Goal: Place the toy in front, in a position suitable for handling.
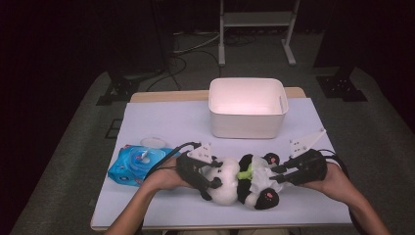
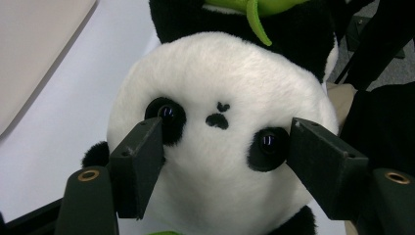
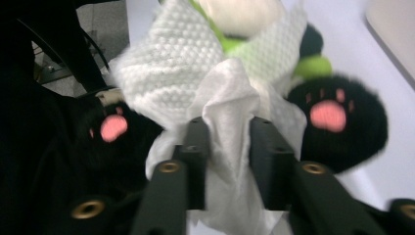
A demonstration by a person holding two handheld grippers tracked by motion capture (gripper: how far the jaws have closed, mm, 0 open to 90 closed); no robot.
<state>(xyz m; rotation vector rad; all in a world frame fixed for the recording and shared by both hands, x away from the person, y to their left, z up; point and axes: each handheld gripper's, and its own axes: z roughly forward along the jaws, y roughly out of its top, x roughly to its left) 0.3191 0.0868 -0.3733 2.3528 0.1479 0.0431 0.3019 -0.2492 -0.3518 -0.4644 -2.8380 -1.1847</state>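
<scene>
A black-and-white plush panda [image 1: 244, 183] is laid on the near middle of the white table [image 1: 161, 122], its head clamped by the left gripper [image 2: 225, 147]. A white paper wipe [image 3: 230, 142] at its legs is caught between the right gripper [image 3: 230, 147] jaws. The white plastic tub [image 1: 248, 108] beyond looks empty; a blue wipes pack [image 1: 137, 164] lies left.

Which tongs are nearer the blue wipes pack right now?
Left. The left tongs sit at the panda's head, just right of the blue wipes pack; the right tongs are at the panda's feet, farther right.
</scene>
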